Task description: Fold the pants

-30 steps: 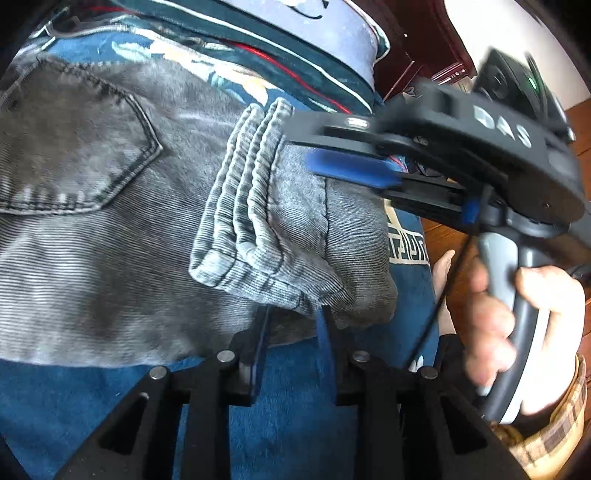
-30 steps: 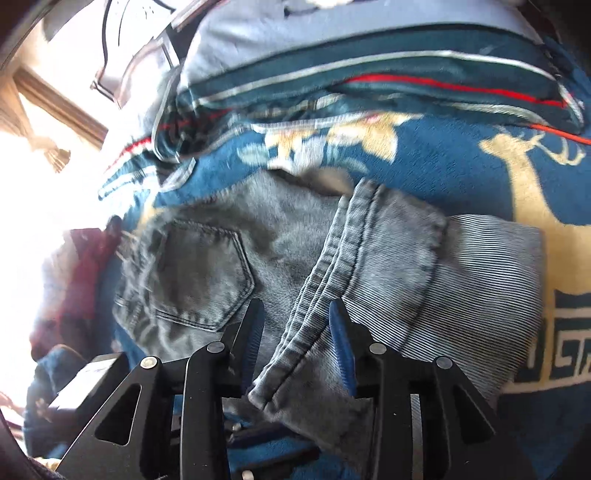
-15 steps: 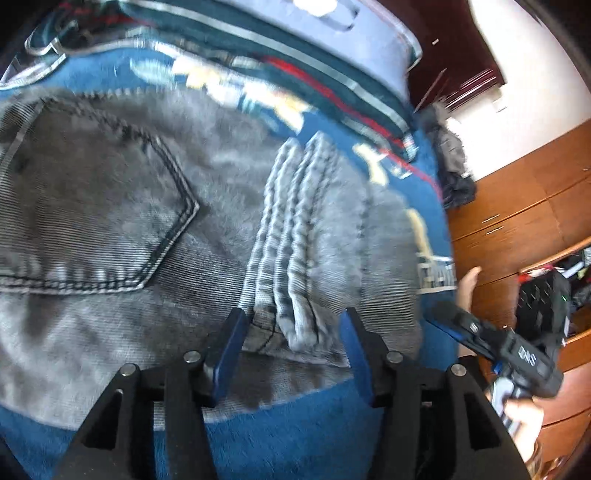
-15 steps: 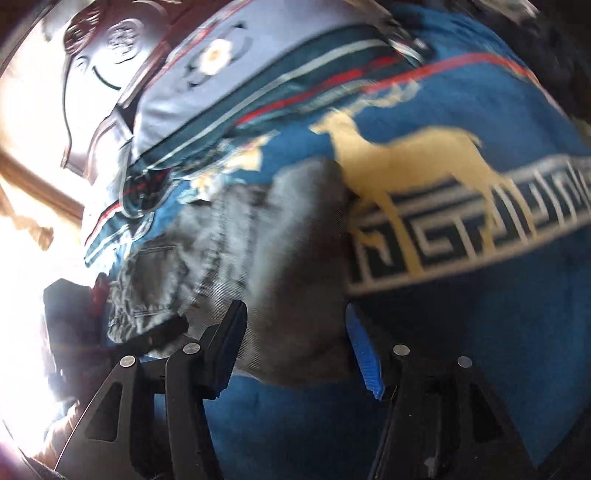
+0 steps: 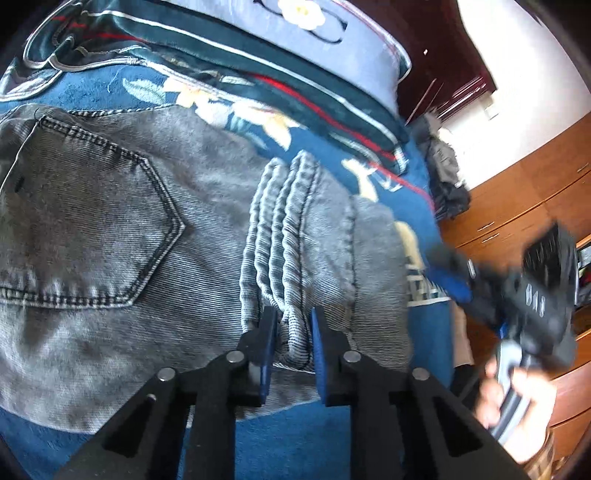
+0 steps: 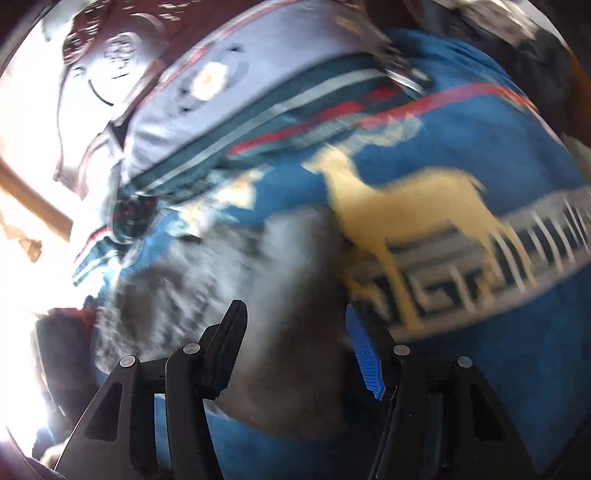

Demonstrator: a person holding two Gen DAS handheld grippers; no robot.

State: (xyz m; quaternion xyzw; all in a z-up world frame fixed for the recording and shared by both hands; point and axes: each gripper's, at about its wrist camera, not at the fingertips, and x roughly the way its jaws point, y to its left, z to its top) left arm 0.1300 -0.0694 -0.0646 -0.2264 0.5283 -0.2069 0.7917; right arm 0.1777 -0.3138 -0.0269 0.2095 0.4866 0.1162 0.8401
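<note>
**Materials I see**

Pants (image 5: pixel 110 229): grey washed denim, matt, ribbed twill, thick stitched hems. Blanket (image 6: pixel 498 369) under them: blue fleecy pile, soft. Left gripper (image 5: pixel 290 343): matt black plastic, blue ridged pads, shiny metal pins. Cabinets (image 5: pixel 524 199): glossy brown wood. Pillow (image 5: pixel 258 33) looks smooth.

Folded pants (image 5: pixel 155 266) are lying on a blanket (image 5: pixel 303 439) on a bed, with pillows (image 5: pixel 280 33) sitting at twelve o'clock and a wardrobe (image 5: pixel 532 199) standing at three o'clock.
</note>
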